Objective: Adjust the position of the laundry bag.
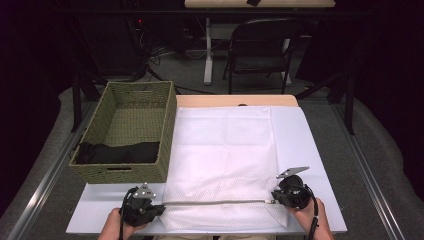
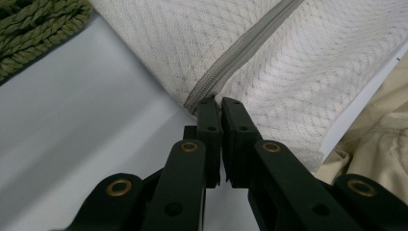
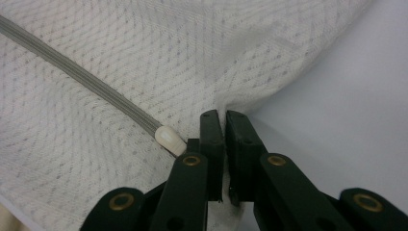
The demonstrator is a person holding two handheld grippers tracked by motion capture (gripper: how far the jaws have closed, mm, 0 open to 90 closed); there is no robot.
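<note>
The left gripper (image 1: 159,207) has its black jaws pinched together on the near left corner of a white mesh bag (image 1: 222,165), right where the grey zipper (image 1: 215,202) begins; in the left gripper view the tips bite the fabric at the end of the zipper tape. The right gripper (image 1: 275,196) is clenched the same way on the bag's near right corner, its tips sunk into a gathered fold of mesh just beside the small cream zipper pull (image 3: 169,139). Whether that pull is touching the jaw I cannot quite tell.

Between the two grippers the zipper runs as a taut, straight grey line along the bag's near edge. The bag itself is a soft, flat rectangle of fine honeycomb-like netting, lying spread over the smooth white tabletop (image 1: 305,145) and reaching almost to its far end.

To the left of the bag, touching or just beside its long edge, stands a rectangular basket (image 1: 167,125) woven of thick olive-green cord, with a dark cloth (image 1: 120,152) heaped at its near end. Beyond the tabletop, well apart, a black folding chair (image 1: 262,47) stands on the grey floor.
</note>
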